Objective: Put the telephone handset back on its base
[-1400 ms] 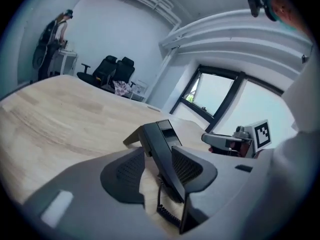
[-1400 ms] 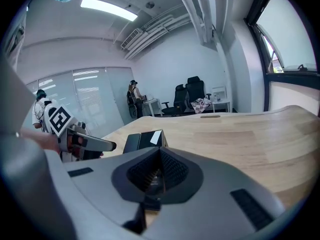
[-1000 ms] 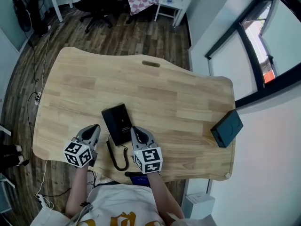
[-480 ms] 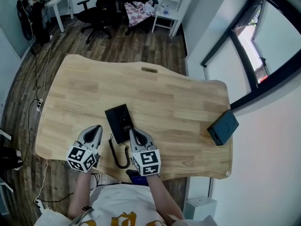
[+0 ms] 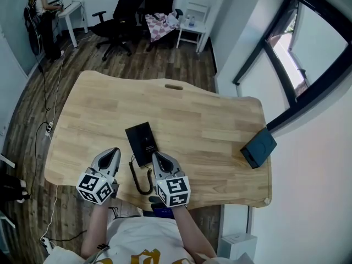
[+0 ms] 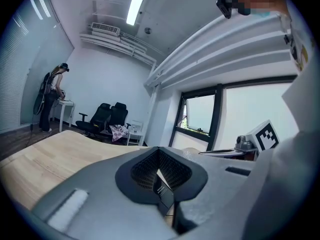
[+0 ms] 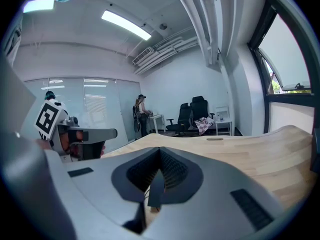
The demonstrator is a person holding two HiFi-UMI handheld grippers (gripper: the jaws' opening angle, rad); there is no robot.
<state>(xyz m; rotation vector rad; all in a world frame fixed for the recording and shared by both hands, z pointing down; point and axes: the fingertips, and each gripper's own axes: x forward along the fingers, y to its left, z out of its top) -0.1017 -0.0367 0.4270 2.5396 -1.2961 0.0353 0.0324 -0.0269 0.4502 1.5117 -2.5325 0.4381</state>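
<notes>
A black telephone [image 5: 142,142] lies flat on the wooden table [image 5: 198,120] near its front edge. Its coiled black cord [image 5: 139,181] loops toward me between the two grippers. I cannot tell the handset apart from the base. My left gripper [image 5: 113,151] rests left of the phone, shut with nothing in it, its jaws [image 6: 160,170] meeting. Just right of the phone's near corner sits my right gripper [image 5: 154,156], jaws together and holding nothing [image 7: 156,176]. Neither gripper touches the phone.
A dark box [image 5: 258,148] stands at the table's right edge. A cable slot [image 5: 174,87] is cut near the far edge. Office chairs [image 5: 126,7] and a small white table [image 5: 191,23] stand beyond. A person [image 5: 41,15] stands at a far-left desk.
The head view has shifted slightly, so the table sits a little lower and farther left in the frame. Both grippers keep their places beside the phone, still shut.
</notes>
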